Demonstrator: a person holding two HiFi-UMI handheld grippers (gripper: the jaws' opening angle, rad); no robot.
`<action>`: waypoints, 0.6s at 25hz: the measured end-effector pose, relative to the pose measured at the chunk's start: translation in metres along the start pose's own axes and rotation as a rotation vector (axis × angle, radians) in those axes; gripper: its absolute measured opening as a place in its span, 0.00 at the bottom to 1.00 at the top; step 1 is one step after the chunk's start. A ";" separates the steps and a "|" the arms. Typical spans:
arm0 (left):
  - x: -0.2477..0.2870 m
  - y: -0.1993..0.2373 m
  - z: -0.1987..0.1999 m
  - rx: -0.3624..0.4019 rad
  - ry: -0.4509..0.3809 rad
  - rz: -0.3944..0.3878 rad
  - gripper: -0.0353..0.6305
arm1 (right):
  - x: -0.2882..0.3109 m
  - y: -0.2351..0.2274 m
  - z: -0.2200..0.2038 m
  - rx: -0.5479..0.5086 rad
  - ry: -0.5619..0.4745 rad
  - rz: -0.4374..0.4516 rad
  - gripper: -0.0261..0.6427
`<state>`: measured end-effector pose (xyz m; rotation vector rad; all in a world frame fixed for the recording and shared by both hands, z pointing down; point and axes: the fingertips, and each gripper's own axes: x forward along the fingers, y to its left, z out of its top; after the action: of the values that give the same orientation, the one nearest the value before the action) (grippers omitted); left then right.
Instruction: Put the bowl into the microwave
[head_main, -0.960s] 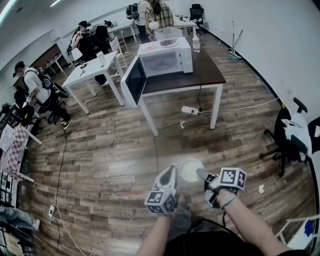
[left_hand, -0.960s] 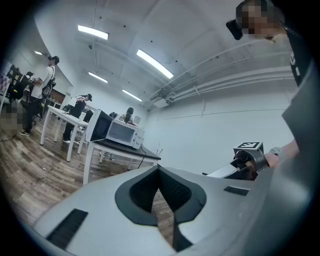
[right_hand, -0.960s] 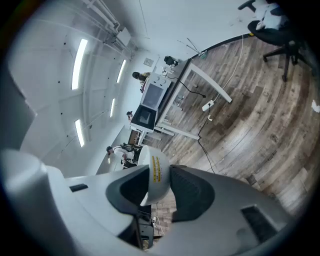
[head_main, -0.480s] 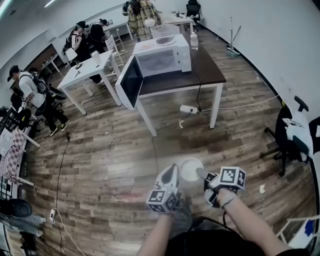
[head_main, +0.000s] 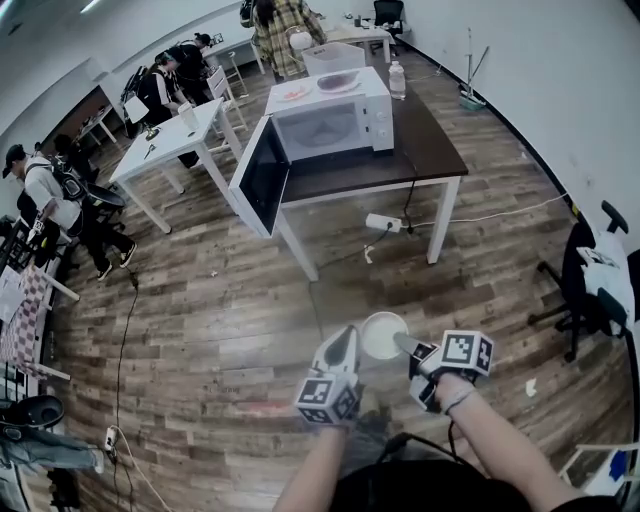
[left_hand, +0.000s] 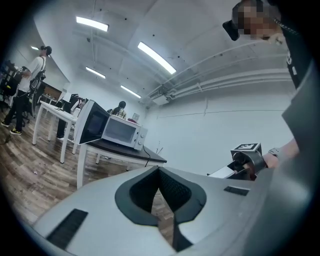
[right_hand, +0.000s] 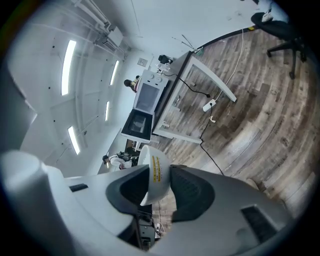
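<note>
White bowl clamped by its rim in the right gripper, carried over the floor and well short of the microwave on the table. Left gripper jaws together, nothing in them. Risk: it's a rim-only hold, so the bowl could tilt or slip while walking, or clip the open door sticking out past the table edge. Versus a second ago: table and microwave look slightly nearer, grip unchanged.
</note>
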<state>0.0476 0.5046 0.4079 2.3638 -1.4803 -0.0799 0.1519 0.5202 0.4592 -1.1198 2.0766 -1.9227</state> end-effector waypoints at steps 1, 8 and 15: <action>0.006 0.004 0.003 -0.001 0.000 -0.002 0.05 | 0.005 0.002 0.006 -0.001 -0.003 0.003 0.22; 0.031 0.034 0.013 -0.011 0.009 -0.007 0.05 | 0.035 0.000 0.025 0.031 -0.017 -0.012 0.22; 0.056 0.062 0.020 -0.019 0.022 -0.026 0.05 | 0.067 0.009 0.045 0.049 -0.041 -0.013 0.22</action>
<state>0.0148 0.4252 0.4167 2.3617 -1.4329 -0.0742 0.1234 0.4450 0.4683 -1.1549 1.9960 -1.9284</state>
